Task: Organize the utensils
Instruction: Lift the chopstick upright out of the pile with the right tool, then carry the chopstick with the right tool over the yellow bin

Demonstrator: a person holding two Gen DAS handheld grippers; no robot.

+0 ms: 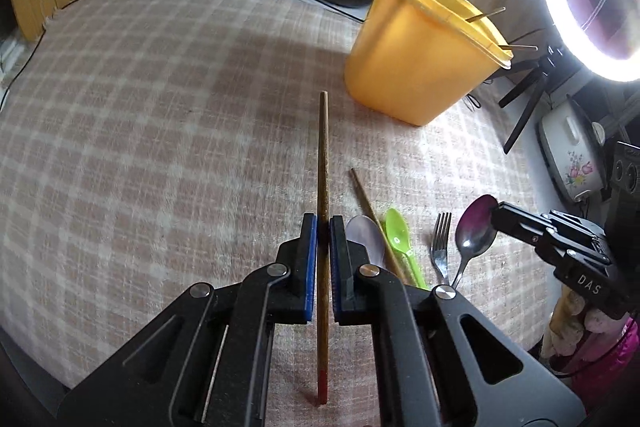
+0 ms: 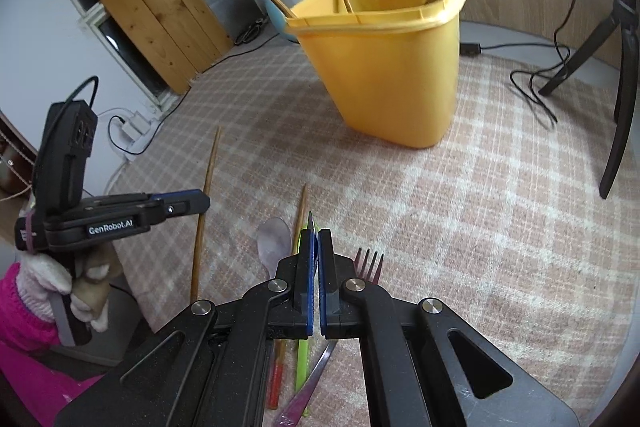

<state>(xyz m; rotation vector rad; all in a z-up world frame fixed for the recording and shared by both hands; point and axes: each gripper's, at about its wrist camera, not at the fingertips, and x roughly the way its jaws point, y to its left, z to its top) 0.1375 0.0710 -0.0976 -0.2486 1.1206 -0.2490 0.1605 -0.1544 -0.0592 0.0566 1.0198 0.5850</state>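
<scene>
The left tongs [image 1: 323, 239] are clamped on a chopstick [image 1: 322, 163]. The right tongs [image 2: 315, 247] are clamped on a metal spoon [image 1: 476, 227], whose bowl is hidden in the right view.

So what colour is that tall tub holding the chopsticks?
Yellow-orange tub, best seen from the right wrist view.

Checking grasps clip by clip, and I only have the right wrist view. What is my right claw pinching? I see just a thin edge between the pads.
Observer: A metal spoon. The right claw grips the rim of its bowl.
Operator: Is the left claw shut on that chopstick?
Observer: Yes, the pads press it from both sides, red end pointing back.
Operator: Is anything hidden behind my claw?
Observer: The bowl of a green spoon, lying beside a loose chopstick.
</scene>
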